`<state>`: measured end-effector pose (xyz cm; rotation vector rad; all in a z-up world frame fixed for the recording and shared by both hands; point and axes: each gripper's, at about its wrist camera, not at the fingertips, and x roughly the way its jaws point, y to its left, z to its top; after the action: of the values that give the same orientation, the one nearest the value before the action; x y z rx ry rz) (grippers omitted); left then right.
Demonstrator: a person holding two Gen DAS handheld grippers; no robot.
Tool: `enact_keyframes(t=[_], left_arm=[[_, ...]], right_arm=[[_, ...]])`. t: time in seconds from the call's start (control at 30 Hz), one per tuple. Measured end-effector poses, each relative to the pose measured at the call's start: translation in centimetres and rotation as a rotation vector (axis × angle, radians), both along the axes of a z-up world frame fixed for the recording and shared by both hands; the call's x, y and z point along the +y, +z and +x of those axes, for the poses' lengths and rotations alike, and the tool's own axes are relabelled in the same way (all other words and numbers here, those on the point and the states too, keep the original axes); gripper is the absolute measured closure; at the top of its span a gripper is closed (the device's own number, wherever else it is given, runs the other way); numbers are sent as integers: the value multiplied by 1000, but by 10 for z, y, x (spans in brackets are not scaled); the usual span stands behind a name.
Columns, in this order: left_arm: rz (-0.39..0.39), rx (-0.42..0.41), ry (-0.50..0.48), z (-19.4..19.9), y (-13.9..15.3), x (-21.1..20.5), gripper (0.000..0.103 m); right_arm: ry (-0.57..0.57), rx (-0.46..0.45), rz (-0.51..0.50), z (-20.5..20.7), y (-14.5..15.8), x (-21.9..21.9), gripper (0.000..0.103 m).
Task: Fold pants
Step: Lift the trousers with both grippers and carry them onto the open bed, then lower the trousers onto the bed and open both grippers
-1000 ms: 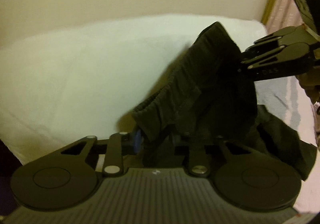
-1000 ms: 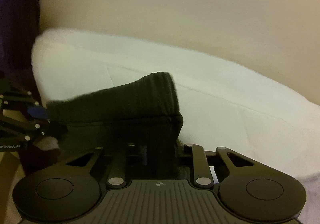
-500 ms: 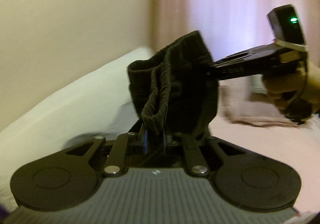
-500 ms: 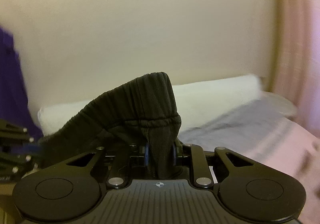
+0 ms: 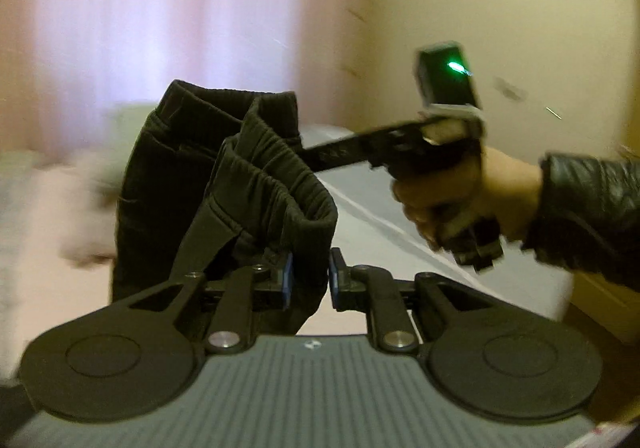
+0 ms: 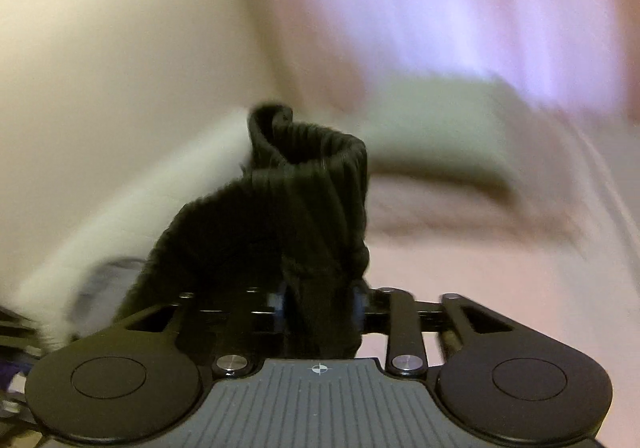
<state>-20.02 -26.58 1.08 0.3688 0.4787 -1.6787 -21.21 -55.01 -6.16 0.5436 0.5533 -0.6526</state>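
Note:
Black pants (image 5: 224,184) with an elastic waistband hang in the air above the bed. My left gripper (image 5: 310,280) is shut on a bunched part of the waistband. In the left wrist view the other gripper (image 5: 316,158) reaches in from the right, held by a hand (image 5: 452,192) in a dark sleeve, its tips buried in the far side of the waistband. The right wrist view shows the pants (image 6: 296,204) standing up between the pads of my right gripper (image 6: 320,304), which is shut on the cloth. Both views are motion-blurred.
A bed (image 5: 400,236) with a pale sheet lies below the pants. A white pillow (image 6: 436,128) sits at its head beside a cream wall (image 6: 112,48). A light pink curtain (image 5: 168,16) hangs behind. A wooden edge (image 5: 600,300) shows at the right.
Both grippers swung round with the pants, from facing the white pillow and wall to facing the curtain. The waistband has bunched closer together between them.

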Motion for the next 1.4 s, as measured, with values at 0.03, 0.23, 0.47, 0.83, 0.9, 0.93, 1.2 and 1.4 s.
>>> enact_keyframes(t=[0.03,0.23,0.47,0.83,0.9,0.93,1.2,1.4], left_arm=[[30,9,-46,-15,-9,-12,86],[183,-36,-147,-26,-65,-28,86],[301,-81,-191,53,-127,-73,65],[361,-188,-405,85,-198,-203,42],[369,-209,-443,82,-217,-228,38],[374,-215,-462,79,-225,-238,37],[435,-331,-549,53,-302,-322,25],[460,-424,-659,19,-349,-380,22]], right_arm=[[-63,51,25,-22,-17,-2,60],[-384,47,140,-93,-76,21,48],[-515,148,240,-87,-122,86,38],[-655,186,349,-100,-215,97,34],[-653,172,349,-104,-231,90,34],[-648,177,341,-107,-238,86,34],[-587,108,386,-146,-285,78,34],[-570,50,438,-171,-281,90,52]])
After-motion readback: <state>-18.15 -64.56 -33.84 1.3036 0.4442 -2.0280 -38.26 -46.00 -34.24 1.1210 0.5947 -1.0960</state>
